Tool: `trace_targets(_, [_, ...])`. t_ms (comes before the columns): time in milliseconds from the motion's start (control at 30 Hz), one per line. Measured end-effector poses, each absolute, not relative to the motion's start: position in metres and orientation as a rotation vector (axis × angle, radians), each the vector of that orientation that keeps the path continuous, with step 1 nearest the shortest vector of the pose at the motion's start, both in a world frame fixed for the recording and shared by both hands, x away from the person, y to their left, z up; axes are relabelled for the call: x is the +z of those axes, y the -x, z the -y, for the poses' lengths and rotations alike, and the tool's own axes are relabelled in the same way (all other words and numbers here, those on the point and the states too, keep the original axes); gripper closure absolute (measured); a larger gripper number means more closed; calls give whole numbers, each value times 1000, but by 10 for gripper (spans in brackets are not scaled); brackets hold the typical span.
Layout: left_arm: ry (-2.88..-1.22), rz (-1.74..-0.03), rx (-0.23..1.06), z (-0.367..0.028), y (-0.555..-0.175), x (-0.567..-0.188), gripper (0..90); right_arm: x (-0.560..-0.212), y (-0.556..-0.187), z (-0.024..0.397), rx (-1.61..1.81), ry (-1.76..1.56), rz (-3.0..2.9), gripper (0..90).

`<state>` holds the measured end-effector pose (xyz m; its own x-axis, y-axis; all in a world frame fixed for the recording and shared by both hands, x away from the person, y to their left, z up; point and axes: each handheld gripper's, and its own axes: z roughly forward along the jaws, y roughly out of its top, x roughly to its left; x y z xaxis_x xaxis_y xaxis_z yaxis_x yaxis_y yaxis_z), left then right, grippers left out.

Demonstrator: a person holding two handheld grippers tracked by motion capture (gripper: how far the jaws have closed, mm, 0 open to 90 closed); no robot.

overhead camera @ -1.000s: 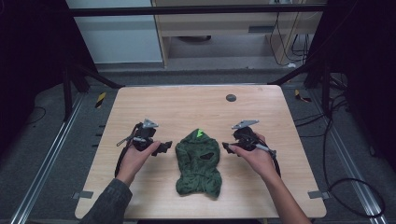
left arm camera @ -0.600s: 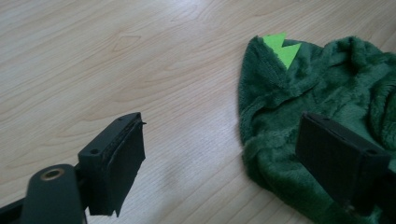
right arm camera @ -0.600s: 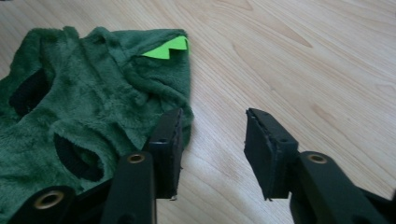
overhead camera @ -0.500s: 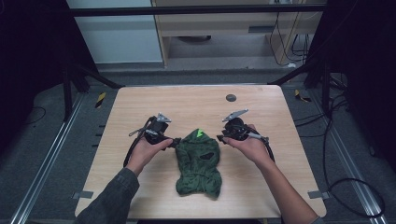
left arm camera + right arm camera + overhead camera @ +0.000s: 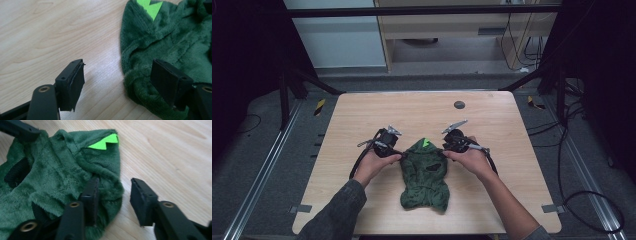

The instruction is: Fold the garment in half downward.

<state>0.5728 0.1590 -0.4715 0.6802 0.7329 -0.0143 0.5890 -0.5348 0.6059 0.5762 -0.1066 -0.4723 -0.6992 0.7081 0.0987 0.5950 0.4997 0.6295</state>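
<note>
A dark green plush garment point(image 5: 424, 172) with a neon green zigzag patch point(image 5: 426, 142) lies flat on the wooden table point(image 5: 362, 115). My left gripper point(image 5: 399, 152) sits at the garment's left edge. In the left gripper view the left gripper point(image 5: 117, 68) has been closing its jaws; they still stand apart, with bare wood and the rolled fabric edge point(image 5: 140, 85) between them. My right gripper point(image 5: 444, 150) sits at the right edge. In the right gripper view the right gripper point(image 5: 115, 183) straddles the garment's point(image 5: 57, 175) edge; its jaws have just been opening, one lying on the plush, the other clear.
A small dark round disc point(image 5: 459, 104) sits on the table behind the garment. Cables trail from both grippers toward the table's front. Dark floor, metal rails and cabinets surround the table.
Both hands have moved inward from the table's sides to the garment's upper edges. The left jaws have narrowed. The garment has not moved.
</note>
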Motion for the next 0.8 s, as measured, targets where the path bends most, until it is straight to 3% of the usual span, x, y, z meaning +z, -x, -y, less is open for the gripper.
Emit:
trace_targets(367, [-2316,-1018,259,-160,-572,-485,349,-485,-576,99,929,-1124,-2615,526])
trace_targets(500, [-2325,-985,218,-159,-571,-483,470,-485,-575,97,936,-1111,-2632,631])
trace_targets(600, [-2321,-974,176,-158,-570,-482,643,-485,-574,95,944,-1093,-2660,774])
trace_targets(633, [-2323,-970,162,-157,-570,-482,643,-485,-574,95,944,-1093,-2660,774])
trace_targets(700, [-2327,-962,152,-156,-569,-482,739,-486,-574,95,955,-1081,-2679,838])
trace_targets(800, [-2326,-964,144,-156,-569,-481,782,-484,-574,95,947,-1069,-2688,846])
